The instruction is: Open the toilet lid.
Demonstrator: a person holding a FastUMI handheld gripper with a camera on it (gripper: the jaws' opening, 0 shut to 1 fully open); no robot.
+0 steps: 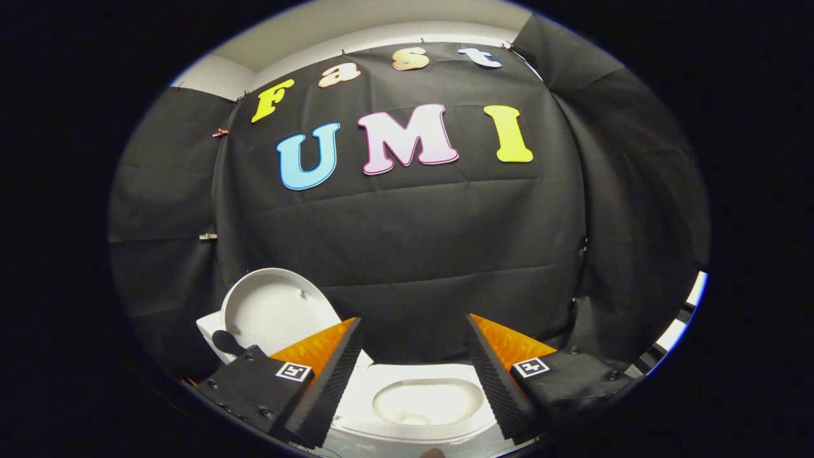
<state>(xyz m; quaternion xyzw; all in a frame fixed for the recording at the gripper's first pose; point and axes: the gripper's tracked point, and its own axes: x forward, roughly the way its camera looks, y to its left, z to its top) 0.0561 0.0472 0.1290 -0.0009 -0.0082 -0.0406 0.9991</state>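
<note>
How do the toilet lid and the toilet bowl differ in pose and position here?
The toilet lid stands raised upright, beyond one finger; the toilet bowl lies flat and uncovered between the fingers of the open gripper. The lid shows a closed round face; the bowl shows a hollow basin. Both are white.

The white toilet lid (273,312) stands raised, its round underside facing forward, leaning back against the black cloth wall behind the toilet. It sits up and to the left of the bowl (423,404), partly hidden behind the left finger. The bowl lies open between the fingers, its pale oval basin exposed within a white rim, just below the upright lid.
</note>
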